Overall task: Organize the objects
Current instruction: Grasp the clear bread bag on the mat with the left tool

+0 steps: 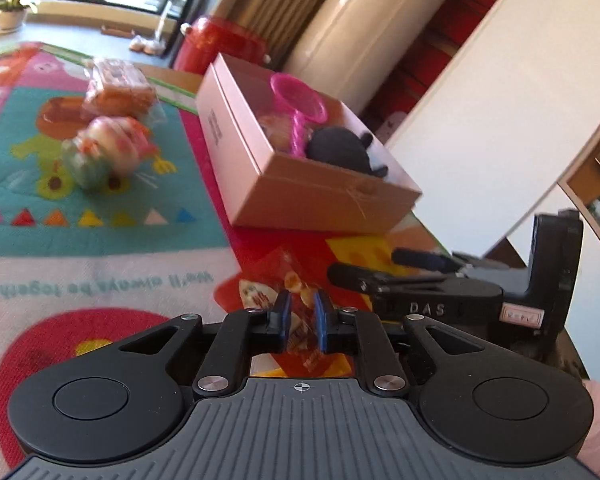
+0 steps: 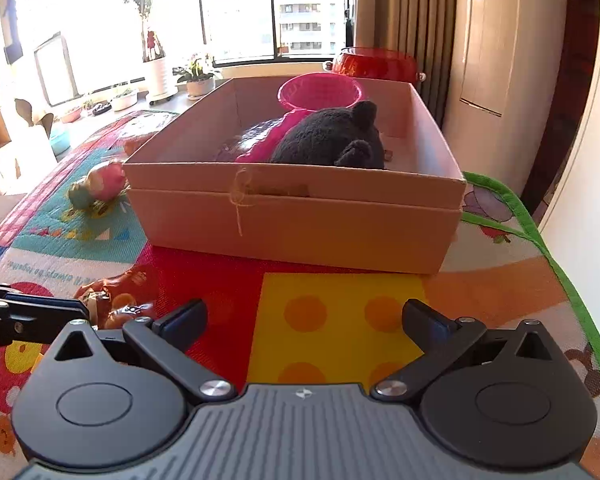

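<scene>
We have the left gripper (image 1: 302, 322) clamped on a crinkly snack packet (image 1: 296, 304), the open pink box (image 1: 300, 196) just ahead and slightly right, while our right gripper (image 2: 304, 320) waits nearer it, jaws apart.

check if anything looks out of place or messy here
Nothing is spilled or damaged. Two wrapped snacks lie loose on the mat outside the box; the left gripper is shut on a crinkly snack packet.

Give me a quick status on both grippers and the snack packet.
Left gripper shut on snack packet. Right gripper open, empty. Cardboard box ahead holds black plush, pink cup. Path clear.
</scene>
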`<state>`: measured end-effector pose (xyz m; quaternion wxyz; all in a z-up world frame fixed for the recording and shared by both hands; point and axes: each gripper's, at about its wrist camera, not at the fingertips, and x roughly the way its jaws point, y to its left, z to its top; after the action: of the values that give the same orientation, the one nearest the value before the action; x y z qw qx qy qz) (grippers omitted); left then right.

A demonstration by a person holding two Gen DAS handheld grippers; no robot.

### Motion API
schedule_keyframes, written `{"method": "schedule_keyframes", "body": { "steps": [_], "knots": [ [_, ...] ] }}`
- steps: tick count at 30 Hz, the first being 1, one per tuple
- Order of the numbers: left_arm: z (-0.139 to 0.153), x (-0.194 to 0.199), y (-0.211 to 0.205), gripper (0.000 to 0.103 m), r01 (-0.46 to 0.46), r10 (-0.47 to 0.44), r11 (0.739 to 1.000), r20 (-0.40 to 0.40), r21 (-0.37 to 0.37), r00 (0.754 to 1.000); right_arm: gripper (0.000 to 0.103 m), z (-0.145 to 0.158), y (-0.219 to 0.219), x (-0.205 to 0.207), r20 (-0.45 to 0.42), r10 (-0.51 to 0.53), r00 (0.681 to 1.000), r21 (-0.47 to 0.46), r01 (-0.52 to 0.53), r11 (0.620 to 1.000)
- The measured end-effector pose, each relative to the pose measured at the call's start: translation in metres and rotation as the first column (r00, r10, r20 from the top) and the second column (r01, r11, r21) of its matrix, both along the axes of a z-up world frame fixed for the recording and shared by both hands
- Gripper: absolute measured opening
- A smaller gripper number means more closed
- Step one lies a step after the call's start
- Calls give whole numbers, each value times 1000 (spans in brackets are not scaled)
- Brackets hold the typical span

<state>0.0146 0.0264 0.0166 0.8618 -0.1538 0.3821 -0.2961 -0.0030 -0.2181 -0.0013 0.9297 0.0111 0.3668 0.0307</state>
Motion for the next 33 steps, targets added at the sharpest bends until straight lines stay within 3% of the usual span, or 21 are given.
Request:
{"method": "schedule_keyframes", "body": {
  "steps": [4, 7, 8, 10, 12, 14, 17, 21, 22, 28, 33],
  "knots": [
    [19, -8, 18, 15, -118, 109, 991, 127, 67, 986, 103, 0, 0, 1, -9, -6, 1000, -7, 6, 1000],
    [33, -3, 23, 15, -241, 174, 943, 275, 230, 946, 103, -1, 3, 3, -14, -4, 1000, -26, 3, 1000],
    [38, 4, 26, 15, -262, 184, 932, 295, 250, 937, 103, -1, 4, 3, -15, -2, 1000, -29, 2, 1000],
    [43, 31, 38, 15, -286, 227, 936, 270, 204, 936, 103, -1, 3, 4, -14, -2, 1000, -28, 2, 1000],
    [44, 70, 54, 15, -335, 314, 936, 171, 113, 934, 103, -1, 3, 3, -14, -3, 1000, -27, 2, 1000],
    [39, 110, 67, 15, -396, 393, 917, 68, 38, 917, 103, -2, 3, 3, -13, -2, 1000, -25, 2, 1000],
    [29, 157, 79, 15, -477, 477, 879, -30, 3, 879, 103, -1, 2, 2, -9, 0, 1000, -14, 0, 1000],
    [15, 198, 67, 19, -444, 448, 894, -85, 62, 890, 103, -1, 0, 2, -9, 0, 1000, -5, 0, 1000],
    [13, 204, 60, 29, -430, 435, 899, -69, 83, 898, 103, -1, 1, 1, -10, 1, 1000, -9, -1, 1000],
    [11, 226, 20, 55, -354, 363, 919, -27, 173, 931, 103, -2, 3, 2, -15, 8, 1000, -27, -8, 1000],
    [11, 228, -7, 57, -321, 322, 913, 38, 252, 946, 103, -3, 2, 2, -15, 7, 1000, -26, -8, 1000]
  ]
}}
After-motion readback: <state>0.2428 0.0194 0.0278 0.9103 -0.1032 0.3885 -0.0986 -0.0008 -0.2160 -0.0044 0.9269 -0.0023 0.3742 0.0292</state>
